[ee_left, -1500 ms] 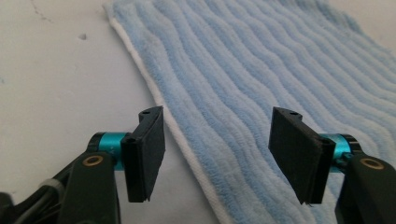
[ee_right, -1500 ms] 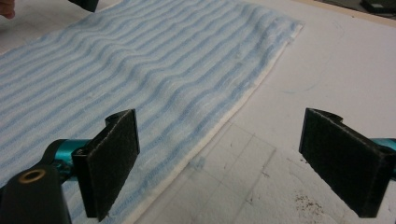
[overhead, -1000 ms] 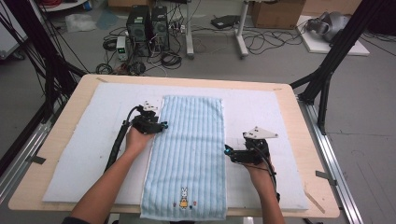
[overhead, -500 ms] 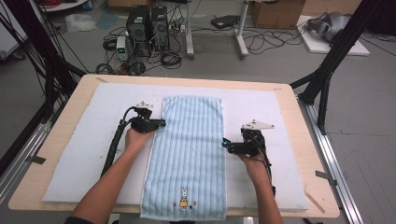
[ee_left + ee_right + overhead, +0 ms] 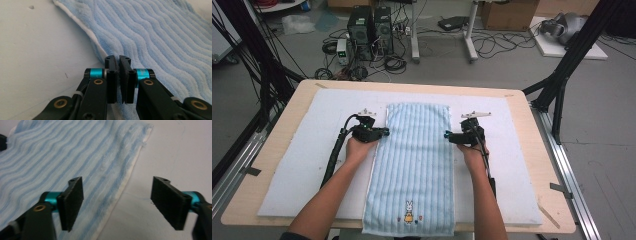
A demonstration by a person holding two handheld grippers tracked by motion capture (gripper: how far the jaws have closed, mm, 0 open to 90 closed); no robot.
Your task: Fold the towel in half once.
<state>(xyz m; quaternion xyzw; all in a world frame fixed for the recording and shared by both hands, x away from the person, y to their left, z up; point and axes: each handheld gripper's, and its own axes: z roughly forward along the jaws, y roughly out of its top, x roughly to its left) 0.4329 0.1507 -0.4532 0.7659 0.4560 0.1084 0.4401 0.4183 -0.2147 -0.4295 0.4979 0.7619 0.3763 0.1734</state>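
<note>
High view: a long pale-blue striped terry towel (image 5: 414,170) lies down the tabletop's middle, overhanging its near edge. Left gripper view: the left hand-held gripper (image 5: 118,60) is clamped on the towel's edge. Right gripper view: the right hand-held gripper (image 5: 117,188) gapes wide, straddling the other edge.

The table (image 5: 542,150) is a light wooden board with rounded corners, set on a metal frame. A white pad (image 5: 312,150) covers most of its top and leaves a bare wooden margin on all sides. A light blue striped towel (image 5: 417,150) lies flat along the middle of the pad, running from near the far edge to the near edge, where its end hangs just past the pad. That near end bears a small embroidered rabbit (image 5: 409,211). The towel has a white border (image 5: 87,32) along its long sides.
</note>
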